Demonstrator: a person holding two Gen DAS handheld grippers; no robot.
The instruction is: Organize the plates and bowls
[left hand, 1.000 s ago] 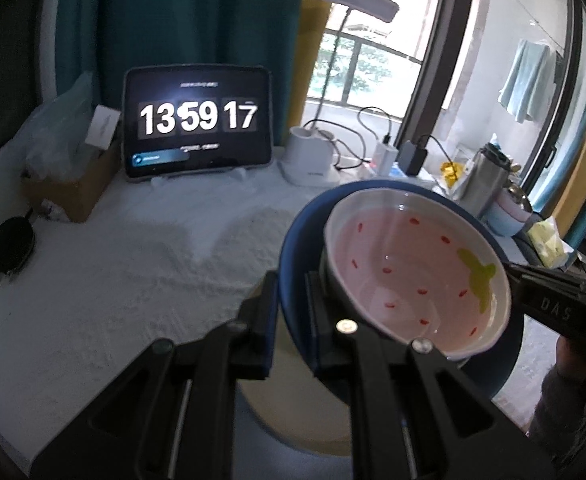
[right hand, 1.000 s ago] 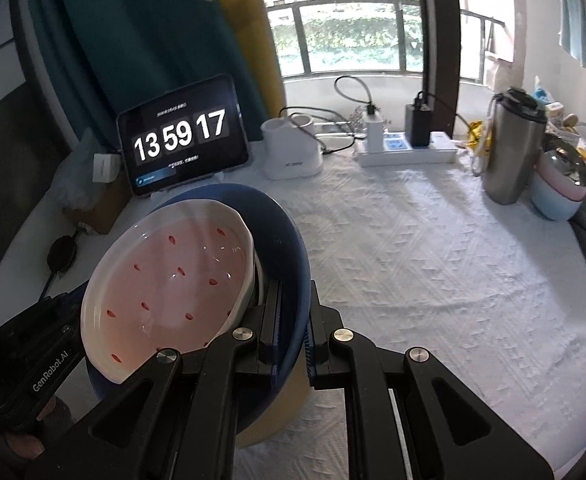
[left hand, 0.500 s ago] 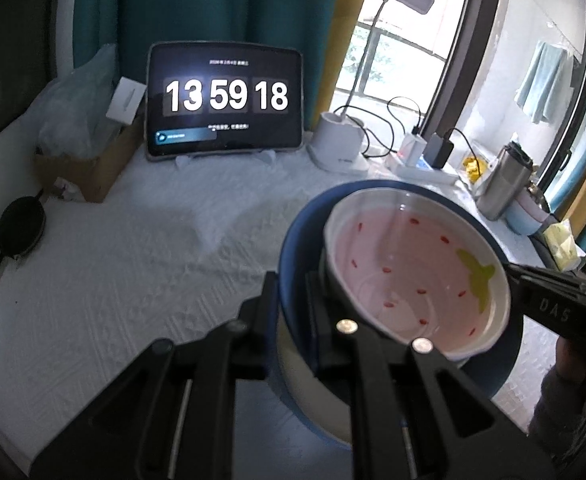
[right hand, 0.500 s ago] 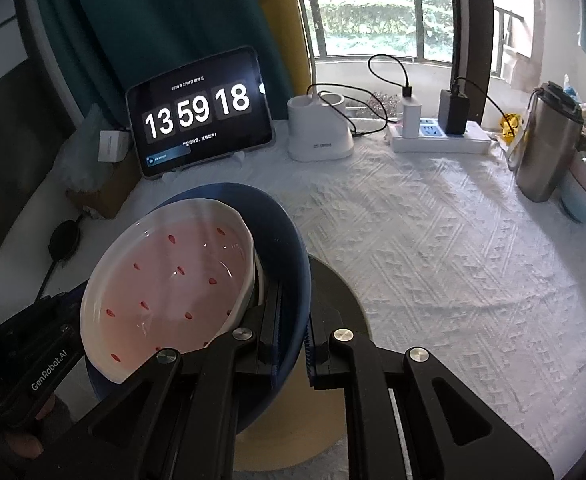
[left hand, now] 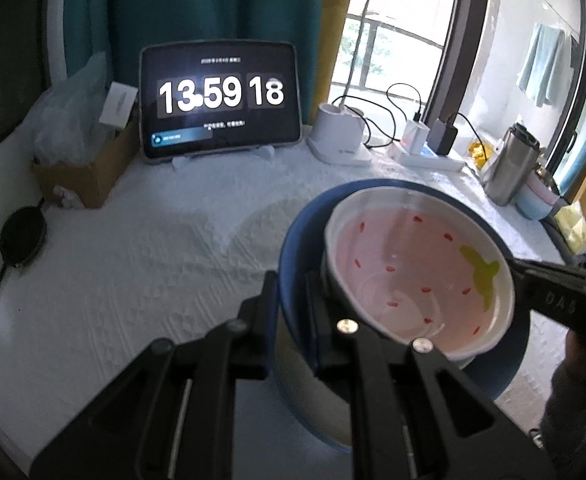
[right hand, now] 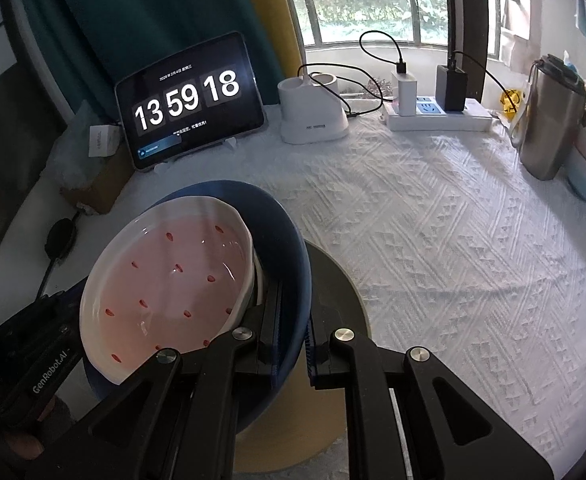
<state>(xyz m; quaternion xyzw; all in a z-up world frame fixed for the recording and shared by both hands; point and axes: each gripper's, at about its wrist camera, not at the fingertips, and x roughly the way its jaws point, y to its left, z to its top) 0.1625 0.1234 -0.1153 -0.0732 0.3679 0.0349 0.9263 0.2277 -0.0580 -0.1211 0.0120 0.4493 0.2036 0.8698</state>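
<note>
**What I can count from here**

I count two bowls: one blue bowl (right hand: 293, 256) and one pink strawberry bowl (right hand: 165, 280) nested inside it. Under them sits one tan plate (right hand: 341, 292). Two hand-held grippers are in view, the left hand-held gripper (left hand: 293, 300) and the right hand-held gripper (right hand: 293, 320). At the back of the bench (right hand: 453, 240) I see one tablet clock (right hand: 189, 100), one white lamp base (right hand: 313, 112), one power strip (right hand: 441, 114) carrying two chargers, one steel tumbler (right hand: 549, 124), one cardboard box (left hand: 89, 176) and one black round puck (left hand: 23, 236) on a cable. The cups stacked at the far right I cannot count
</note>
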